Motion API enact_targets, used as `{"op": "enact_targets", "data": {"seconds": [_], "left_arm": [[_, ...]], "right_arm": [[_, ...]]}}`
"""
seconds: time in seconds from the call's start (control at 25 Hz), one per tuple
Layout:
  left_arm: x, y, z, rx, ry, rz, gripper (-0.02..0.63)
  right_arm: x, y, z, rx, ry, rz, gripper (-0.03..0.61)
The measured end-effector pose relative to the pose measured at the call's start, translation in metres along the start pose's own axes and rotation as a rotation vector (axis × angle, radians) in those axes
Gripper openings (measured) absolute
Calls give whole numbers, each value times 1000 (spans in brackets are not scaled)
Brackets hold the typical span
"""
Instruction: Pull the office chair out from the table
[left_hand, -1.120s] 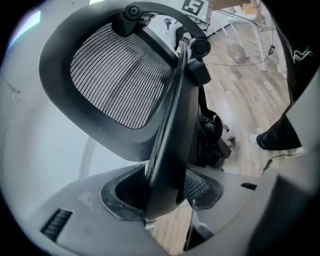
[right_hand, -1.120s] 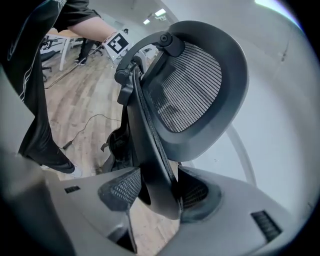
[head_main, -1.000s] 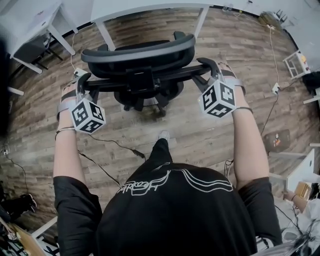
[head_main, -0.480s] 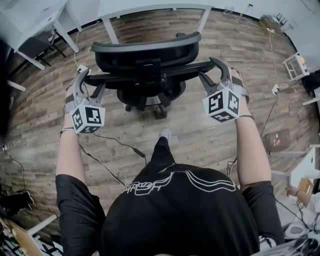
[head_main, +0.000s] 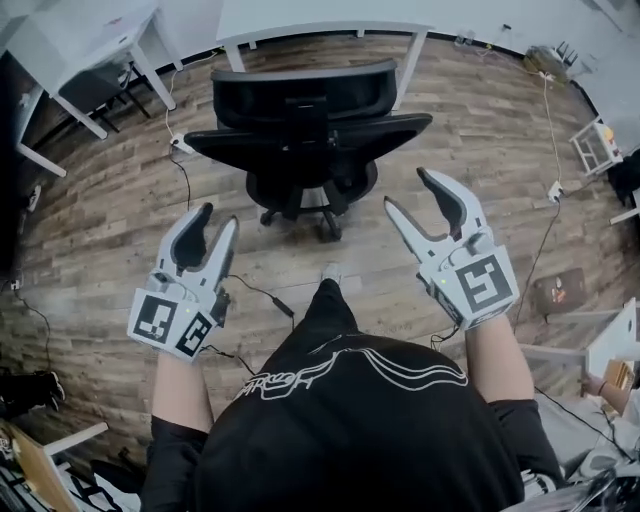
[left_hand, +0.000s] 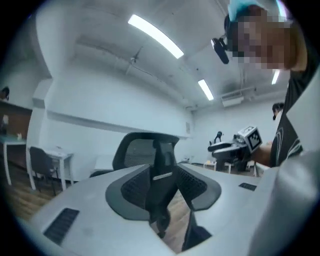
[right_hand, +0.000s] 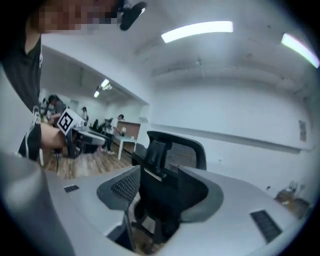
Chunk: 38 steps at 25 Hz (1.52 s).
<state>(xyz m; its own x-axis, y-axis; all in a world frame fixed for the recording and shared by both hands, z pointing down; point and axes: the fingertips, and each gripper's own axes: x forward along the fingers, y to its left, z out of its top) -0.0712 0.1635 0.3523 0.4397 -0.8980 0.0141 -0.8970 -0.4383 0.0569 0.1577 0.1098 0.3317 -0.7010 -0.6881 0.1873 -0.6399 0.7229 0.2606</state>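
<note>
Left gripper (head_main: 218, 218): jaws part open and closing, nothing between them.
Right gripper (head_main: 408, 190): jaws wide apart, empty.
Office chair (head_main: 305, 120): beyond both grippers, untouched, just near of the table (head_main: 320, 15).
Floor: cable (head_main: 255, 293) between the grippers.

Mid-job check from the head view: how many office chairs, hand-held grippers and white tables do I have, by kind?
Office chair: 1
Hand-held grippers: 2 (left hand-held gripper, jaws closing on nothing; right hand-held gripper, open, empty)
White tables clearly shown: 2 (table behind the chair, table at upper left)
Total: 5
</note>
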Motion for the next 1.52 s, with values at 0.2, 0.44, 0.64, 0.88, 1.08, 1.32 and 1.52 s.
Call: {"op": "enact_targets", "data": {"seconds": [0.2,0.44,0.64,0.88,1.08,1.32,1.52], "left_arm": [[-10,-71,23,-190,-45,-133,47],[-19,-113,31,-295,-26,-265,8],[-48,-125,28,-260,19,-308,6],[-102,-123,22,-199,61,-318,6],[-140,-117,20,-252,50,-346,6],[-170,-129,19,-229,48,-395,6],[-180,-129,24,-216,46,-418,6]], "right_arm": [[-31,53,33,234,-208,193,143],[-55,88,43,363,-199,311,51],[-60,138,51,405,-163,383,41],[-66,205,60,409,-133,404,35],[-72,244,62,425,-97,366,35],[-91,269,60,429,-84,320,35],[-98,273,64,432,-91,287,35]]}}
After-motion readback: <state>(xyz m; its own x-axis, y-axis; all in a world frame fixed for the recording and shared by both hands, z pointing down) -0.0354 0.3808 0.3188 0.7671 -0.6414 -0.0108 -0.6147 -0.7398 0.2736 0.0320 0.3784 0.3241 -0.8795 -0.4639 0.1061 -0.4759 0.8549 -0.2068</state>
